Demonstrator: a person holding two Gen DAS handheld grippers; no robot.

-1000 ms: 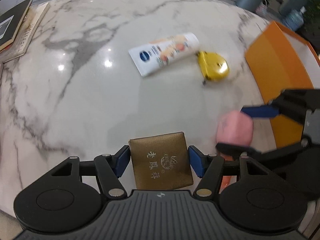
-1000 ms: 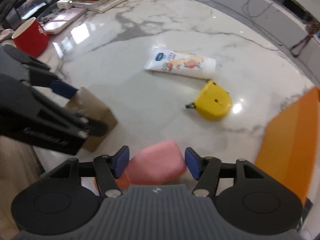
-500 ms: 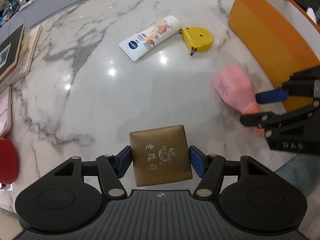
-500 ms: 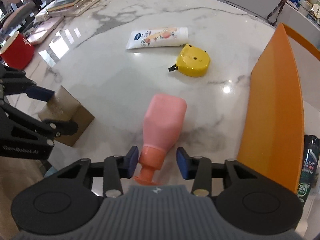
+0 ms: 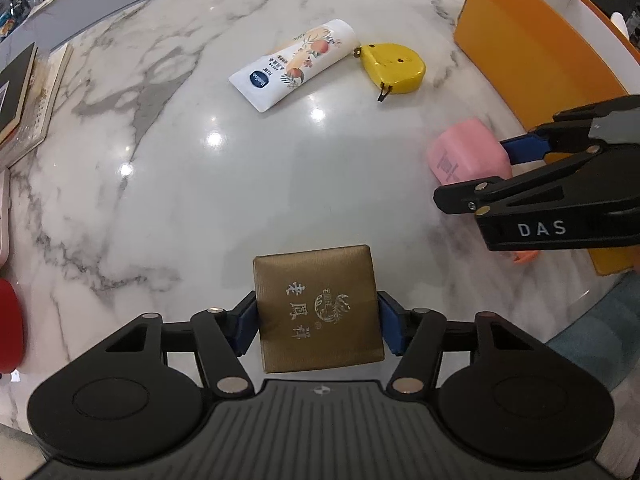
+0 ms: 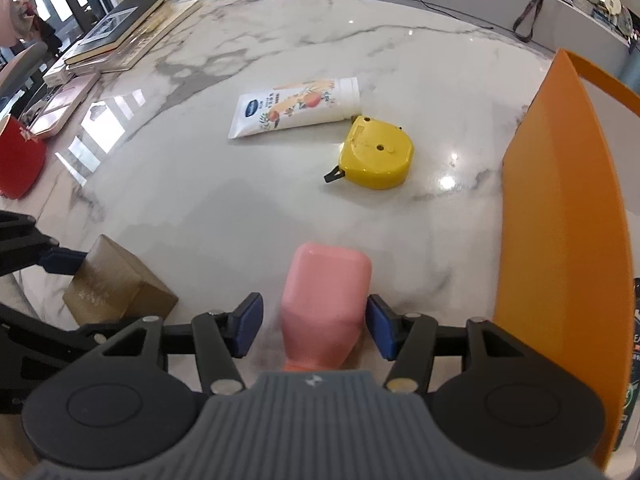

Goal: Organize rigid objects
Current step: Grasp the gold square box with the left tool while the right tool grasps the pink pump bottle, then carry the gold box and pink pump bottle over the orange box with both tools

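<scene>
A gold gift box (image 5: pixel 316 304) with silver characters lies on the marble table near its front edge. My left gripper (image 5: pixel 316 324) straddles it, and its closing jaws have both blue pads against the box's sides. A pink bottle (image 6: pixel 326 292) with an orange cap (image 5: pixel 526 257) lies on its side to the right. My right gripper (image 6: pixel 312 326) has the bottle's body between its opening jaws, with a clear gap at the left pad. In the right wrist view the gold box (image 6: pixel 116 292) sits at the left.
An orange box (image 5: pixel 528 52) with a white inside stands at the right. A white lotion tube (image 5: pixel 296 64) and a yellow tape measure (image 5: pixel 394 68) lie mid-table. Stacked books (image 6: pixel 128 28) and a red mug (image 6: pixel 16 160) sit at the left.
My right gripper's jaws went from narrow around the bottle's orange neck to wider around its pink body. The left gripper's pads have come in against the gold box.
</scene>
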